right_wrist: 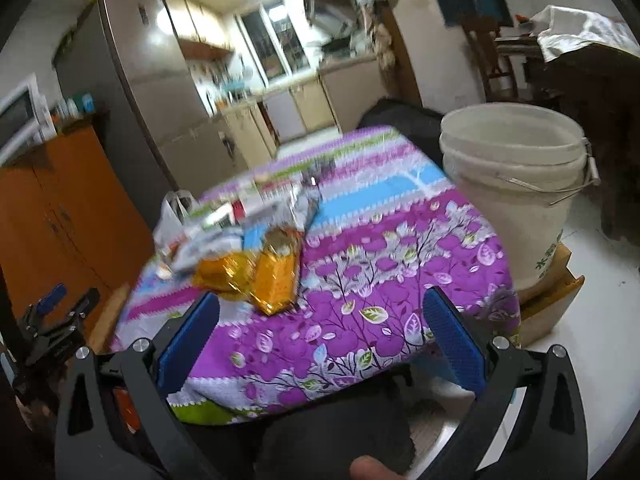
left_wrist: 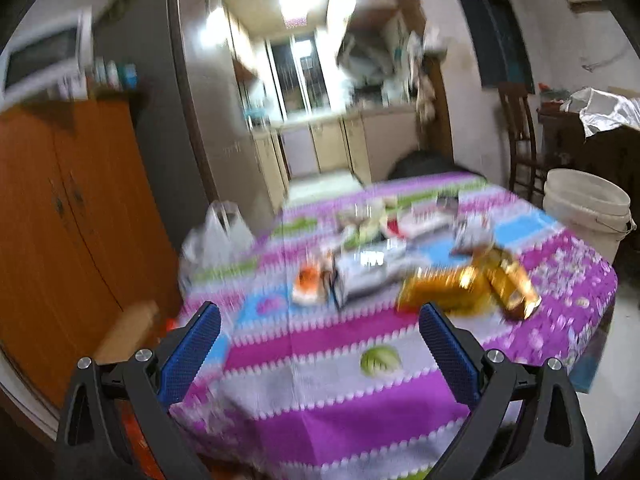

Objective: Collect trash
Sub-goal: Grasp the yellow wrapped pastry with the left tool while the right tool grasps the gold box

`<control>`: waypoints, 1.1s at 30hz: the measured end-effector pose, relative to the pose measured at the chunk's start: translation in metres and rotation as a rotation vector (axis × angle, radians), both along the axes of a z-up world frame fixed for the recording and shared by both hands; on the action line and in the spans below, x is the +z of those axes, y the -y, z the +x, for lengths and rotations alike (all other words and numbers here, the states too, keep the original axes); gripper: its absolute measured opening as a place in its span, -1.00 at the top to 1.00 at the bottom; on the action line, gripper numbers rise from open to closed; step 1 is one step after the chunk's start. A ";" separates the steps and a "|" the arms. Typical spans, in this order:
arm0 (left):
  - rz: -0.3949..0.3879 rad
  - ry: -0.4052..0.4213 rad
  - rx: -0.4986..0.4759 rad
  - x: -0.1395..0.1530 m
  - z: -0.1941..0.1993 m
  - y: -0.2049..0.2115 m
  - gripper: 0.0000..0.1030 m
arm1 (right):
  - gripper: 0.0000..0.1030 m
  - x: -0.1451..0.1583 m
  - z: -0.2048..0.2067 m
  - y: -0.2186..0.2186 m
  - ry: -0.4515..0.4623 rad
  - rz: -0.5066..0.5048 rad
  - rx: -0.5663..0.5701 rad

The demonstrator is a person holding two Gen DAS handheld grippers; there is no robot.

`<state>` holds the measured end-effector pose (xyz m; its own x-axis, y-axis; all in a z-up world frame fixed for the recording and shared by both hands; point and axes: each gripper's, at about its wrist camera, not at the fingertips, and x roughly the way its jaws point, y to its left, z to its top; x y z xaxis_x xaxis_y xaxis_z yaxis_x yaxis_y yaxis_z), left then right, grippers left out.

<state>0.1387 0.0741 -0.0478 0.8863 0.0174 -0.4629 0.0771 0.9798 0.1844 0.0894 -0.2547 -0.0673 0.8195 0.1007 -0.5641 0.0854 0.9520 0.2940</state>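
Trash lies on a table with a purple flowered cloth. Two shiny gold wrappers lie near the table's right front. Behind them are a silver-white packet, an orange-and-white item and further blurred wrappers. My left gripper hovers open over the near table edge, short of the trash. My right gripper is open too, over the table's right corner, with the gold wrappers just left of its left finger. The left gripper shows at the far left of the right wrist view.
A white plastic bucket stands on a cardboard box right of the table. A white plastic bag sits at the table's left edge. An orange cabinet stands on the left, a chair behind.
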 end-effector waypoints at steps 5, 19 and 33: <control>-0.083 -0.126 0.021 -0.033 0.040 -0.038 -0.82 | -0.90 -0.016 0.031 -0.003 -0.098 0.005 -0.021; -0.135 -0.210 -0.072 -0.062 0.092 -0.043 -0.82 | -0.42 -0.026 0.092 -0.042 -0.189 -0.043 0.124; -0.100 -0.173 -0.368 -0.048 0.105 -0.003 -0.82 | 0.03 -0.054 0.130 -0.062 -0.248 -0.098 0.168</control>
